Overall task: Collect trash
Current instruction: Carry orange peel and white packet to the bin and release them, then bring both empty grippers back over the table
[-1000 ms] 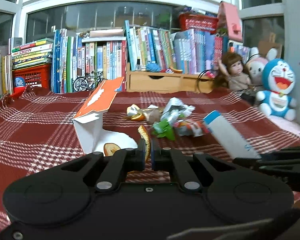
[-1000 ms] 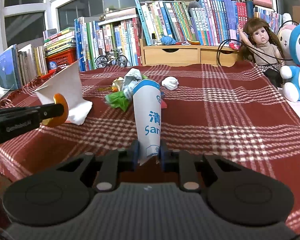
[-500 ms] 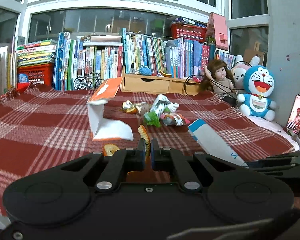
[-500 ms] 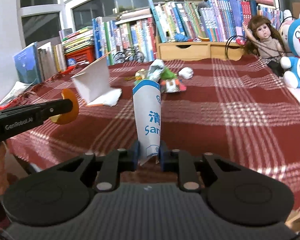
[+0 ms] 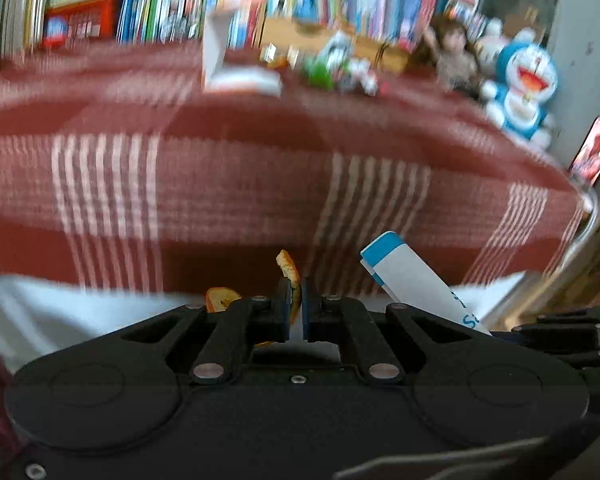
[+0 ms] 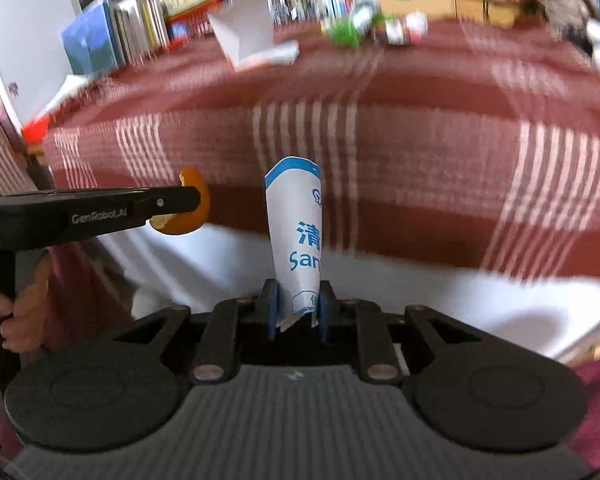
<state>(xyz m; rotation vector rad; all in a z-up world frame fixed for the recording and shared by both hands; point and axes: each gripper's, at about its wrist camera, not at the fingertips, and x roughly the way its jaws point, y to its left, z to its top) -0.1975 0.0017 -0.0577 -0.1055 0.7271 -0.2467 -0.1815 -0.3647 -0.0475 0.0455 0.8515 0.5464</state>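
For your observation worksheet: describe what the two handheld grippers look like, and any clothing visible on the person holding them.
Both grippers are matte black, with two round discs on the body, slotted link arms with silver pivot pins, and blue pads inside the fingers. The left gripper carries white "GenRobot.AI" lettering on its side. The right gripper has a grey ribbed panel behind it. Dark red clothing shows at the edges. No cables are visible.

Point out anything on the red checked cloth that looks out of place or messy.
A small heap of crumpled wrappers lies loose on the red checked cloth near the far edge, next to a white folded card propped open at a tilt. Motion blur hides finer detail. Both clash with the tidy row of books behind.
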